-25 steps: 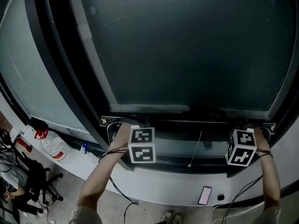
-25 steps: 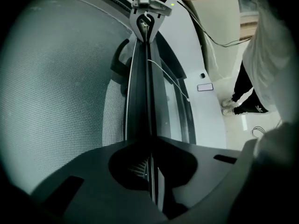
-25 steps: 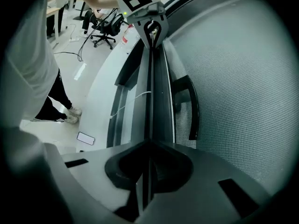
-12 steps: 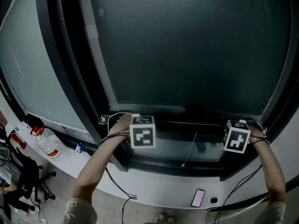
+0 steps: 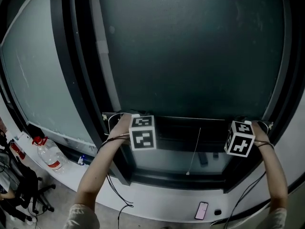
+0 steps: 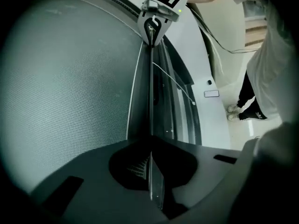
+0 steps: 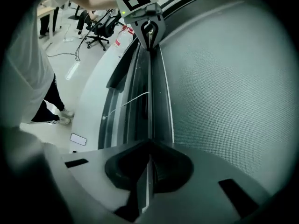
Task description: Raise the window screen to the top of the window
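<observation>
Mesh of the window screen (image 5: 190,51) filled most of the opening. Its bottom rail (image 5: 190,119) sat low in the dark window frame (image 5: 71,80), with a narrow gap between the rail and the sill (image 5: 157,192).

The left tool (image 6: 151,164) was clamped on the left end of that rail. In the left gripper view its jaws stood almost together, and only the rail's thin edge ran between them. The right tool (image 7: 148,160) gripped the right end the same way, its jaws closed onto the thin strip. Each gripper view looked along the rail to the other tool at the far end, which was pinched on the same bar.

A thin pull cord (image 5: 194,149) hung from near the middle of the rail and slanted down towards the sill.

In the head view the marker cubes (image 5: 143,132) and the person's hands covered the jaws, so the grip could be read only from the gripper views. The top of the window was cut off, and how far up the mesh reached could not be seen.

A phone (image 5: 202,210) lay on the floor under the sill. A clear bottle (image 5: 47,155) with a red cap stood on the pale ledge at the far left. The dim light left the tracks inside the frame hard to tell apart.
</observation>
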{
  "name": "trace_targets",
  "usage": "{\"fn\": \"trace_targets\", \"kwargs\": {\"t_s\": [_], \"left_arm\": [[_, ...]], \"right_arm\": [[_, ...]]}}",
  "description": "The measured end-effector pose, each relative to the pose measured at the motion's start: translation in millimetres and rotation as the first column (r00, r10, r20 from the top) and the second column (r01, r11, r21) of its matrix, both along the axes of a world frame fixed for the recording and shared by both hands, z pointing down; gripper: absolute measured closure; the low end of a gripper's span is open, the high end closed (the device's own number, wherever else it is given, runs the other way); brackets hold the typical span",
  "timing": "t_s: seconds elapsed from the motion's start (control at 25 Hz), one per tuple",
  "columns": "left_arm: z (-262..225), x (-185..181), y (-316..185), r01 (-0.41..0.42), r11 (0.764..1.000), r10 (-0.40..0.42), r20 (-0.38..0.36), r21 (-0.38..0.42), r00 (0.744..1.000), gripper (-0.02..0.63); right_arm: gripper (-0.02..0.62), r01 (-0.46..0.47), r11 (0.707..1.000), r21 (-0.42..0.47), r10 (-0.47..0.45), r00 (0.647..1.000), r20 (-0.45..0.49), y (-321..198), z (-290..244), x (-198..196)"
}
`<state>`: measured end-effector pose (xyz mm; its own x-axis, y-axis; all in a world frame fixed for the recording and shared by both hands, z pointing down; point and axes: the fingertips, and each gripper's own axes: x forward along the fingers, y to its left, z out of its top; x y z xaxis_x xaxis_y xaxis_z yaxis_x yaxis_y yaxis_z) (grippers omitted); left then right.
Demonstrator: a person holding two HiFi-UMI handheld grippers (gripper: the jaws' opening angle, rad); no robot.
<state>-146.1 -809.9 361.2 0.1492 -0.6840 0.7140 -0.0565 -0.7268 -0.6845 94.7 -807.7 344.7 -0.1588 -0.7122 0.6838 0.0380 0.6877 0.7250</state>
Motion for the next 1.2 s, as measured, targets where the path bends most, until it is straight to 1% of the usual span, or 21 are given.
{"fn": "trace_targets", "kwargs": {"t_s": [0.12,0.2,0.24,0.32,0.36,0.4,0.52,0.56,0.68,0.72,0.8,0.84,0.92,0.96,1.0,1.04,1.12,1.2], "left_arm": [[-44.3,-0.1,-3.7,0.001,0.992,0.003,-0.028,0.124,1.000,0.591],[-84.6,-0.6,-7.9,0.006,0.975,0.003,-0.037,0.223,0.999,0.591],[-106.8,-0.9,-9.8,0.011,0.961,-0.001,-0.037,0.278,0.999,0.589],[-152.4,-1.5,-13.3,0.026,0.922,-0.016,-0.028,0.385,0.999,0.589],[-173.9,-1.6,-15.0,0.030,0.904,-0.023,-0.021,0.426,0.999,0.589],[-193.8,-1.6,-16.6,0.032,0.891,-0.028,-0.015,0.454,0.999,0.591],[-245.5,-1.2,-17.6,0.018,0.863,-0.020,-0.002,0.504,1.000,0.591],[-261.5,-1.3,-17.0,0.012,0.847,-0.011,-0.005,0.532,1.000,0.591],[-308.7,-3.4,-15.4,0.005,0.779,0.016,-0.027,0.627,0.999,0.591],[-322.8,-4.0,-15.2,0.006,0.764,0.019,-0.032,0.645,0.999,0.589],[-347.9,-4.0,-15.3,0.013,0.744,0.012,-0.032,0.668,0.999,0.591],[-360.6,-4.1,-15.6,0.020,0.725,-0.001,-0.029,0.688,1.000,0.591],[-386.2,-6.4,-16.8,0.040,0.668,-0.041,-0.016,0.743,0.999,0.591],[-397.8,-7.1,-17.6,0.047,0.644,-0.062,-0.010,0.763,0.998,0.591],[-407.8,-6.8,-18.5,0.053,0.630,-0.077,-0.005,0.775,0.997,0.591],[-416.3,-6.3,-19.2,0.057,0.627,-0.085,-0.005,0.777,0.996,0.591],[-433.8,-7.8,-19.7,0.069,0.626,-0.094,-0.012,0.777,0.996,0.591],[-455.8,-8.3,-19.0,0.079,0.610,-0.100,-0.022,0.788,0.995,0.591]], "right_arm": [[0.577,0.005,0.991,0.131,-0.006,1.000,0.006,-1.7,-42.8,0.8],[0.577,0.002,0.975,0.223,-0.005,1.000,0.014,-5.3,-80.9,0.8],[0.577,0.000,0.962,0.274,-0.004,1.000,0.015,-7.2,-102.3,0.5],[0.577,0.000,0.924,0.382,-0.005,1.000,0.012,-10.7,-147.2,-0.1],[0.577,0.000,0.904,0.427,-0.005,1.000,0.011,-12.3,-168.6,-0.2],[0.577,-0.003,0.888,0.459,-0.003,1.000,0.011,-13.7,-188.4,0.0],[0.577,-0.013,0.850,0.527,0.011,1.000,0.007,-14.9,-239.6,0.6],[0.577,-0.014,0.832,0.555,0.015,1.000,0.003,-14.5,-255.4,0.4],[0.577,-0.020,0.773,0.634,0.026,1.000,0.000,-13.7,-300.8,-1.2],[0.577,-0.026,0.762,0.647,0.033,0.999,0.002,-13.3,-314.2,-1.5],[0.577,-0.036,0.748,0.662,0.048,0.999,0.001,-12.5,-339.0,-1.8],[0.577,-0.037,0.735,0.677,0.054,0.999,-0.005,-12.3,-352.2,-2.6],[0.577,-0.038,0.701,0.712,0.061,0.998,-0.006,-12.7,-378.9,-6.1],[0.577,-0.044,0.688,0.725,0.062,0.998,0.003,-13.1,-390.3,-7.1],[0.577,-0.052,0.677,0.734,0.061,0.998,0.013,-13.3,-400.0,-7.1],[0.577,-0.056,0.665,0.744,0.060,0.998,0.022,-13.3,-408.3,-6.7],[0.577,-0.052,0.626,0.778,0.049,0.998,0.027,-13.7,-425.2,-7.7],[0.577,-0.049,0.587,0.808,0.038,0.999,0.033,-13.4,-445.5,-7.8]]}}
